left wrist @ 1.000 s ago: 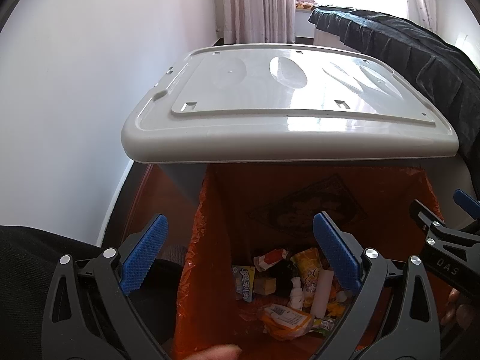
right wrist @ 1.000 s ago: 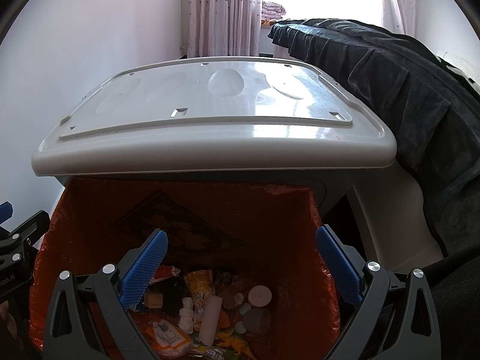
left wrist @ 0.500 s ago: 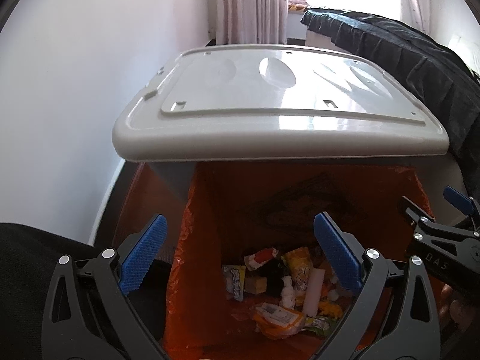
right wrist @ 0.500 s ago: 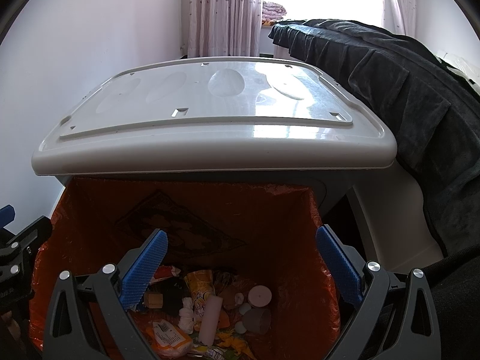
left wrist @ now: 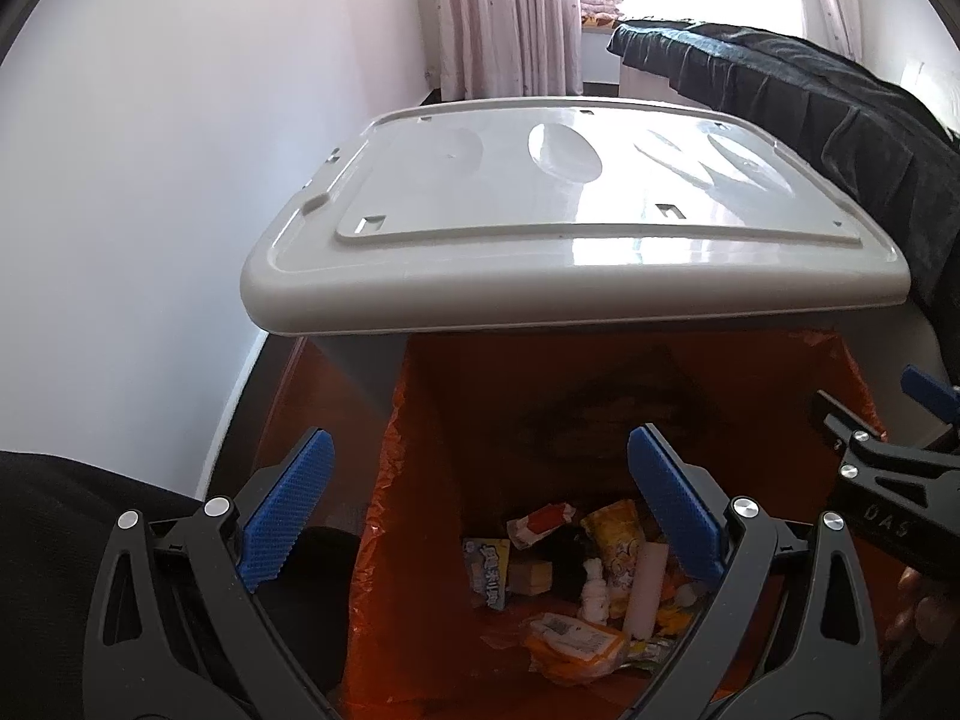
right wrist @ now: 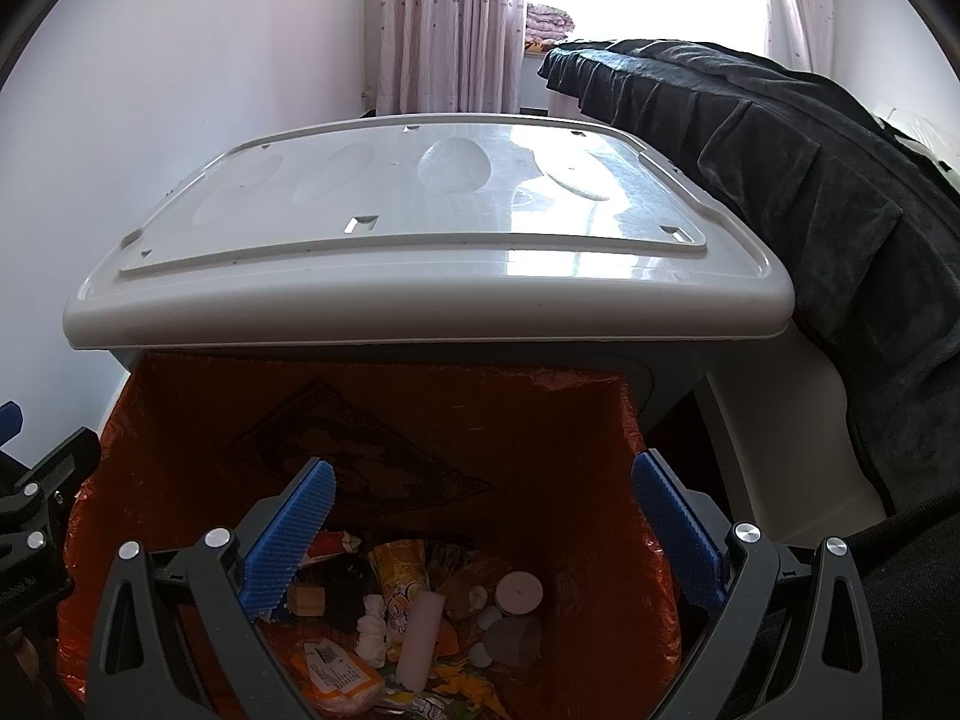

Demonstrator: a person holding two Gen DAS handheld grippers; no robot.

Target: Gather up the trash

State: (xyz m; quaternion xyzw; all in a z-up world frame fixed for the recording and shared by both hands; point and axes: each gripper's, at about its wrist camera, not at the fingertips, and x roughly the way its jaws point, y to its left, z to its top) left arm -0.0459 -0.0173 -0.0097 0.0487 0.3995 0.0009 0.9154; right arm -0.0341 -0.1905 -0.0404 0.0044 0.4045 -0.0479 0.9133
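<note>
While the left gripper (left wrist: pixel 480 510) was held spread and empty above the bin (left wrist: pixel 366 372), its view was seen to have shifted over the last second: the grey lid (left wrist: pixel 570 240) sat further right and higher than before, and more of the orange bag's (left wrist: pixel 432 540) left wall and the dark gap beside it was shown. The trash (left wrist: pixel 576 582), a heap of wrappers and small pieces, lay at the bottom of the bag, near the right finger. At the far right edge the right gripper (left wrist: pixel 870 468) was seen, with part of a hand (left wrist: pixel 918 606) below it.

From the right wrist, almost nothing was found changed. The right gripper (right wrist: pixel 480 528) was likewise released, nothing between its blue pads (right wrist: pixel 288 540), and hung over the bag (right wrist: pixel 570 450) with the trash (right wrist: pixel 414 606) below. The left gripper (right wrist: pixel 30 510) was just visible at the left edge, a little lower than earlier.

It was judged that the left tool was being drawn towards the bag's left rim, so that the bag might be gathered and lifted out.
</note>
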